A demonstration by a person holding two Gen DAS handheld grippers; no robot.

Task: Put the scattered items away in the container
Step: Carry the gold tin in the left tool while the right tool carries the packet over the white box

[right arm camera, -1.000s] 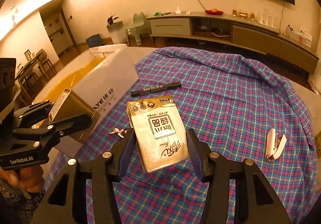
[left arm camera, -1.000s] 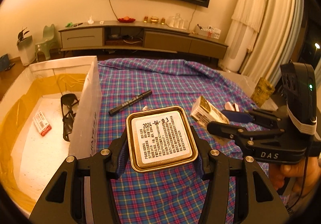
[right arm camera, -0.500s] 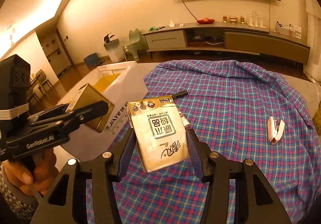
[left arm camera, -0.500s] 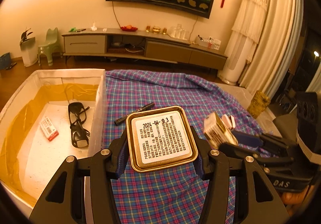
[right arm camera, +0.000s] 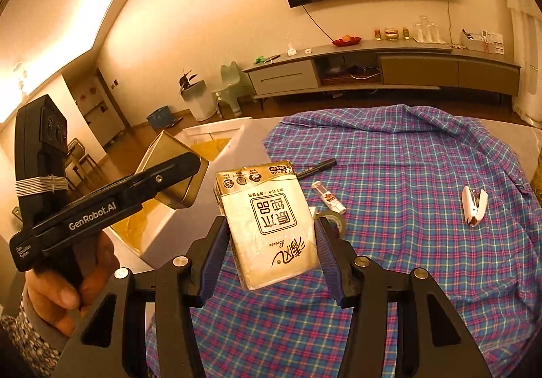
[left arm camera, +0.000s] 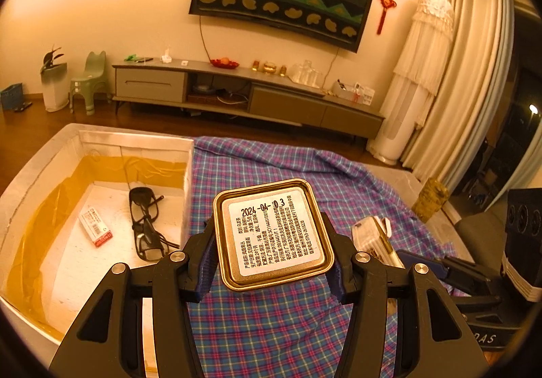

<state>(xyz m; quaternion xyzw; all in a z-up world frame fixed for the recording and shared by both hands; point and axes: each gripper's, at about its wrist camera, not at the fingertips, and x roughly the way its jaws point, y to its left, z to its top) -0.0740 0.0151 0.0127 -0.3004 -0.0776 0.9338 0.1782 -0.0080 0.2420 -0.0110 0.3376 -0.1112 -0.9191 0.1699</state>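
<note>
My left gripper (left arm camera: 271, 249) is shut on a square gold tin (left arm camera: 272, 234) with a white printed label, held above the plaid cloth beside the white box (left arm camera: 135, 144). In the box lie black glasses (left arm camera: 145, 225) and a small red-and-white packet (left arm camera: 96, 225). A pale tissue pack (right arm camera: 269, 222) is clamped in my right gripper (right arm camera: 271, 239), lifted over the cloth. From the right wrist view the left gripper (right arm camera: 169, 174) and its tin (right arm camera: 176, 171) hang over the box's (right arm camera: 216, 134) near wall. The right gripper's tissue pack (left arm camera: 374, 240) shows at the right of the left wrist view.
On the blue-pink plaid cloth (right arm camera: 406, 174) lie a black marker (right arm camera: 315, 166), a small clear tube (right arm camera: 328, 196), a tape roll (right arm camera: 333, 220) and a white stapler (right arm camera: 474, 205). A hand (right arm camera: 67, 286) grips the left tool. A TV cabinet (left arm camera: 237, 90) lines the far wall.
Both grippers rose with their loads and drifted toward the box; more of the box's inside now shows in the left wrist view. Neither grip changed.
</note>
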